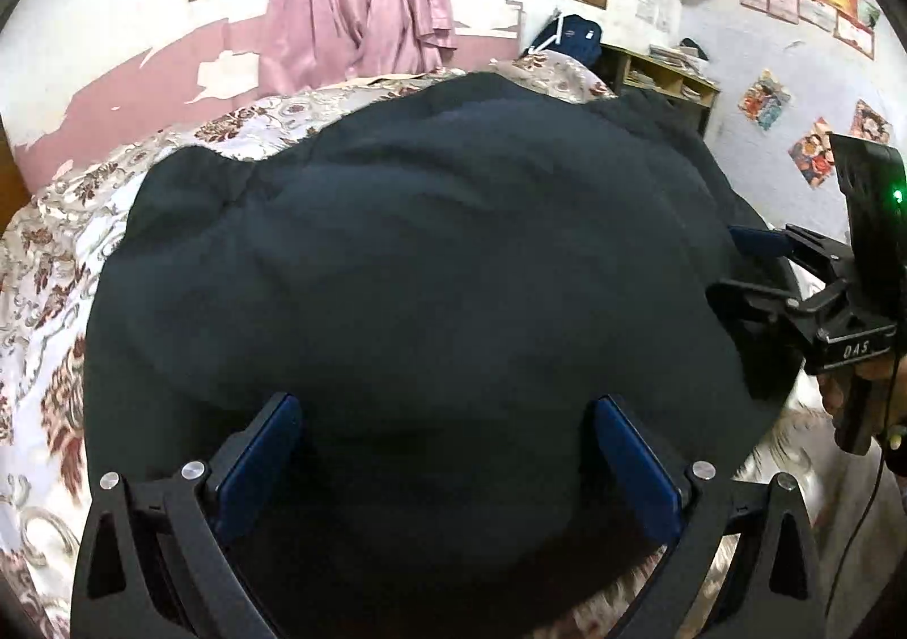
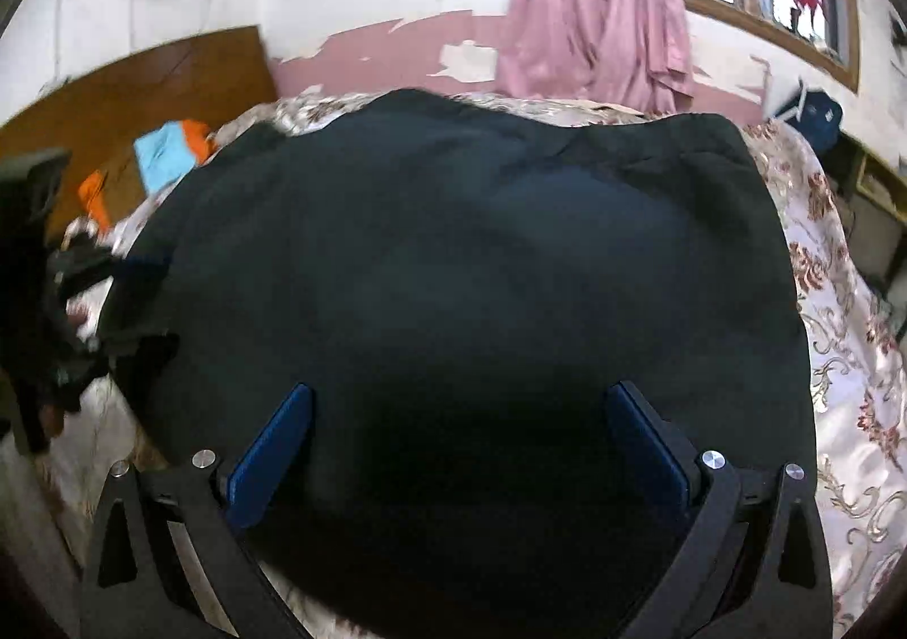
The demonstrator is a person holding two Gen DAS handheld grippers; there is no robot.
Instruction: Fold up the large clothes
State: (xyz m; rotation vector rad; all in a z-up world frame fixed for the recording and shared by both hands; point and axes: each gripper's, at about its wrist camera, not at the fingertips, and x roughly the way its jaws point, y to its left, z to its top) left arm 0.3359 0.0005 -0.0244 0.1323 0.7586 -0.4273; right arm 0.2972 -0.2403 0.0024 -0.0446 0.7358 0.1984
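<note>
A large dark garment point(image 1: 431, 253) lies spread across a bed with a floral cover point(image 1: 51, 299). My left gripper point(image 1: 448, 403) hangs over its near edge, blue pads wide apart and open, the cloth lying below and between them without being pinched. At the garment's right edge a hand holds my right gripper point(image 1: 740, 270). In the right wrist view the same garment point(image 2: 453, 242) fills the frame. There my right gripper point(image 2: 462, 389) is open just above its near part. My left gripper point(image 2: 133, 304) shows as a blur at the cloth's left edge.
Pink curtains point(image 1: 363, 9) hang under a window on the far wall. A blue backpack point(image 1: 569, 35) and a wooden shelf point(image 1: 663, 72) stand past the bed's far right corner. A wooden headboard point(image 2: 142, 83) with orange and light-blue cloths point(image 2: 164, 151) is at the left.
</note>
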